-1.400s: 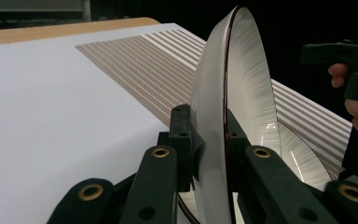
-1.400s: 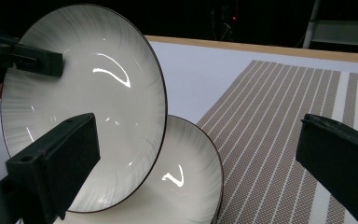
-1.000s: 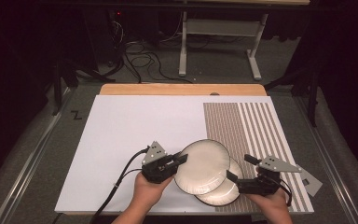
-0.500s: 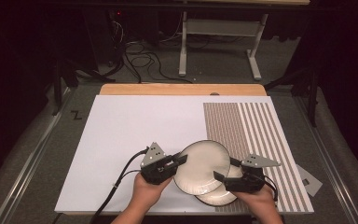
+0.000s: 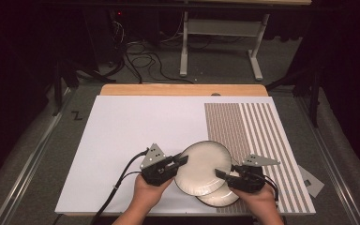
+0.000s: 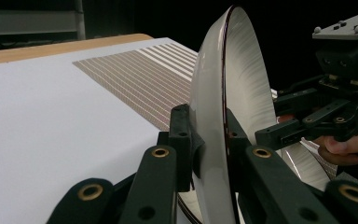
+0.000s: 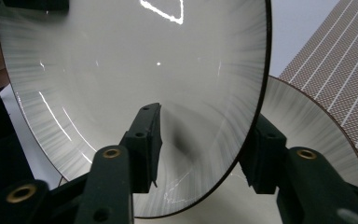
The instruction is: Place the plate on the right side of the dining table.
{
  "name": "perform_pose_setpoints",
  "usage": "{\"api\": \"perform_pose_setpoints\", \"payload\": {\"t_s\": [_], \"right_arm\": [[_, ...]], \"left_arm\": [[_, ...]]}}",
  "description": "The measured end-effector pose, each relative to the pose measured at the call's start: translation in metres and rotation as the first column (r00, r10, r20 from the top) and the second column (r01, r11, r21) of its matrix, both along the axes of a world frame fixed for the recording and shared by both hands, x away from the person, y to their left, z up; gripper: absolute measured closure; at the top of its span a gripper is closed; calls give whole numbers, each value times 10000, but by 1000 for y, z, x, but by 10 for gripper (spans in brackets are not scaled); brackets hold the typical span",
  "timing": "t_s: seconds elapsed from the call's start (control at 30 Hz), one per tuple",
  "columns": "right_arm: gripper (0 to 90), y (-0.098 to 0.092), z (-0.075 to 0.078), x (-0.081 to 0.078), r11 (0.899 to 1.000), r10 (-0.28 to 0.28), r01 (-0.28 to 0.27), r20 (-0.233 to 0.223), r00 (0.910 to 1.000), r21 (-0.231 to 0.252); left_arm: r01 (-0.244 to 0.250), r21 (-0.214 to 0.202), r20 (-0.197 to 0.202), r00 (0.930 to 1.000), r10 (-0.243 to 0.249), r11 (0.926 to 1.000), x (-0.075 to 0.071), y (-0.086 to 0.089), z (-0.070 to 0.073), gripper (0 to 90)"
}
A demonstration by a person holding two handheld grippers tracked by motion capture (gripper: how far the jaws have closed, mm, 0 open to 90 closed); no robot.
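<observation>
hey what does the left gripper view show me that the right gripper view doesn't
Left gripper view alone: the upper plate edge-on, its rim clamped between the left gripper fingers, and the right gripper arriving from the far side with the person's fingertips behind it.

Right gripper view alone: the plate's glossy face, with the right gripper fingers straddling its rim, one on each side.

Both: the lower plate beneath and the striped mat.

The far and left tabletop [image 5: 136,126] is left open for passage; near right, the way is blocked by two stacked plates [image 5: 204,168].
</observation>
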State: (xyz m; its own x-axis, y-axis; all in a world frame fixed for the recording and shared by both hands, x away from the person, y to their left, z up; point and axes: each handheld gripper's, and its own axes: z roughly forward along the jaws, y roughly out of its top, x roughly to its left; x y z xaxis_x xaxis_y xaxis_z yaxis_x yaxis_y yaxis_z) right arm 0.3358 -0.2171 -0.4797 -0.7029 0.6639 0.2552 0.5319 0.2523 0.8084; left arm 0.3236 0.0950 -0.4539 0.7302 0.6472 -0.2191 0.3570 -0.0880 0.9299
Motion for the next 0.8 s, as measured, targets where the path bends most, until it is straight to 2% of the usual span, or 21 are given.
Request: {"api": "perform_pose_setpoints", "payload": {"t_s": [0.07, 0.1, 0.2, 0.33, 0.37, 0.43, 0.47, 0.8], "right_arm": [[611, 0, 0, 0, 10000, -44, 44, -74, 10000, 7], [675, -1, 0, 1, 9999, -126, 125, -110, 9999, -60], [740, -6, 2, 1, 9994, -199, 208, -300, 9994, 270], [787, -11, 6, -2, 9980, -321, 329, -150, 9994, 547], [795, -12, 8, -3, 9982, -305, 302, 40, 9995, 513], [802, -13, 9, -3, 9980, -295, 290, 77, 9995, 559], [820, -16, 13, -5, 9963, -357, 345, 142, 9993, 789], [834, -29, 27, -8, 9907, -771, 664, 883, 9931, 1187]], "left_arm": [[2, -57, -40, 10000, -2, 10000, 0, 0, 0, 803], [8, -74, -44, 10000, -9, 10000, 0, 0, 0, 803], [42, -120, 2, 10000, -42, 9999, 0, 1, 2, 804], [111, 11, 105, 9999, -111, 9999, -1, 0, 6, 802], [111, 11, 105, 9999, -111, 9999, -1, 0, 6, 800], [150, -11, 93, 9998, -150, 9999, -2, -1, 7, 796], [210, -50, 63, 9998, -210, 9998, -1, -1, 8, 795], [476, -138, 22, 9989, -476, 9988, 4, -10, 16, 796]]}}
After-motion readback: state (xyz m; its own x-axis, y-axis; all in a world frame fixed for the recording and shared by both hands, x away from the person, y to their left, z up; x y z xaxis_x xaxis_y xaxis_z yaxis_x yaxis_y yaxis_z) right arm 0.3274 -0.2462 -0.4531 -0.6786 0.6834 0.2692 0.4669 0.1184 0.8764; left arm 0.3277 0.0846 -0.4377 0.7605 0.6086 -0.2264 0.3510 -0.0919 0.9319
